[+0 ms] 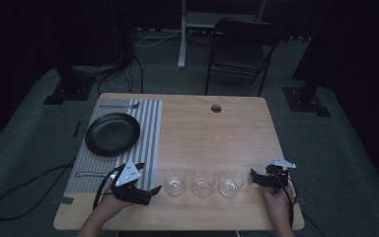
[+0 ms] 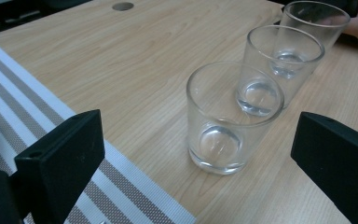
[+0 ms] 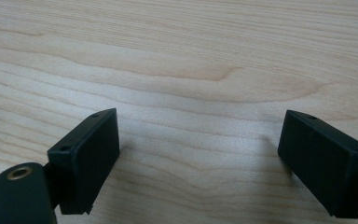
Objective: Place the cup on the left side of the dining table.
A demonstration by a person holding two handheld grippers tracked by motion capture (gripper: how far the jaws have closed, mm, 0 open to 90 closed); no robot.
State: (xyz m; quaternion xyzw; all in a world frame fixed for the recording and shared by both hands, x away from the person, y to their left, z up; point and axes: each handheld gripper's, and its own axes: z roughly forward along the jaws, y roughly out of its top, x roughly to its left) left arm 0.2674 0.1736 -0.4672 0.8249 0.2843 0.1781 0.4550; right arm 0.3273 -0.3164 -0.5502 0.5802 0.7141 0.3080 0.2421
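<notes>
Three empty glasses stand in a row near the front edge of the wooden surface. The left claw is released, its jaws spread either side of the nearest glass without touching it. The right claw is also released, over bare wood just beside the far glass

Setting: dim lab or recording studio. Wooden desk on grey carpet; black curtains; floor cables; stand bases; folding chair far beyond the tongs.
</notes>
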